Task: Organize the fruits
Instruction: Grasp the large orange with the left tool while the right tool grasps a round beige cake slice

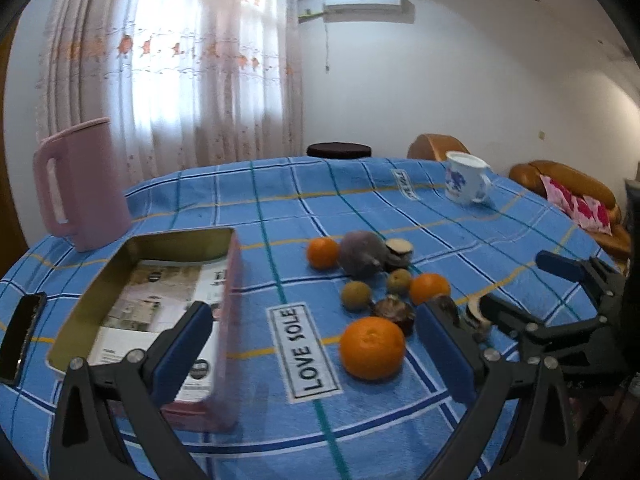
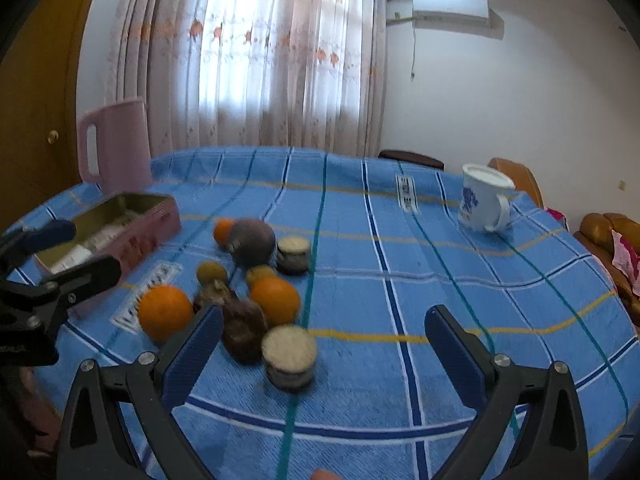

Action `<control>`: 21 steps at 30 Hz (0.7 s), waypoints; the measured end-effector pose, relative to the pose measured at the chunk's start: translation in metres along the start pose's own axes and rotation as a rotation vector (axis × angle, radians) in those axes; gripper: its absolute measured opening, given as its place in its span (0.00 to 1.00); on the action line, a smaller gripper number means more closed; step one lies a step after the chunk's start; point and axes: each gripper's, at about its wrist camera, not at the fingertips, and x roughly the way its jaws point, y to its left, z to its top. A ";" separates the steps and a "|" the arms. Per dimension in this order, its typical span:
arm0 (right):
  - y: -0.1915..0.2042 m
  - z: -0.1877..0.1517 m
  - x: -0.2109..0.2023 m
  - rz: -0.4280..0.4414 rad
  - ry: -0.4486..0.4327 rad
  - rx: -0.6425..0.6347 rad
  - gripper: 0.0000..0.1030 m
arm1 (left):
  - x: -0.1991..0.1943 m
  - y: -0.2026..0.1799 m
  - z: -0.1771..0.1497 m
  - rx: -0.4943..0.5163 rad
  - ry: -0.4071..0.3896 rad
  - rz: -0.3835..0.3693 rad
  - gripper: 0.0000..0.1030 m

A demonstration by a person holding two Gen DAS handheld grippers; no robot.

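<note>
A loose cluster of fruit lies on the blue checked tablecloth (image 1: pixel 280 208). It holds three oranges (image 1: pixel 372 348) (image 2: pixel 165 312), a round purple fruit (image 1: pixel 362 254) (image 2: pixel 254 240), two small brownish-green fruits (image 1: pixel 356 295), and dark cut halves with pale faces (image 2: pixel 289 356). An open pink tin (image 1: pixel 236 280) with a gold inside and printed paper in it stands to the left. My left gripper (image 1: pixel 314 312) is open, above the cloth between the tin and the nearest orange. My right gripper (image 2: pixel 324 312) is open too, just short of the nearest cut half, with nothing held.
A pink pitcher (image 1: pixel 80 184) stands at the table's back left. A white mug with blue print (image 2: pixel 482 200) is at the back right. A black phone (image 1: pixel 22 336) lies left of the tin. Brown sofas (image 1: pixel 568 188) and a dark stool (image 1: pixel 339 149) stand beyond the table edge.
</note>
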 end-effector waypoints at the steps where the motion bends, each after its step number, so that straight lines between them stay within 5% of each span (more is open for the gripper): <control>1: -0.001 -0.002 0.002 -0.001 0.012 -0.001 0.89 | 0.003 -0.004 -0.002 0.012 0.012 -0.011 1.00; 3: -0.002 -0.005 0.009 0.010 0.043 -0.005 0.75 | 0.004 -0.010 -0.005 0.030 0.017 -0.028 1.00; 21: -0.001 -0.012 0.028 0.123 0.151 -0.015 0.47 | 0.049 -0.025 -0.011 0.028 0.238 -0.190 0.64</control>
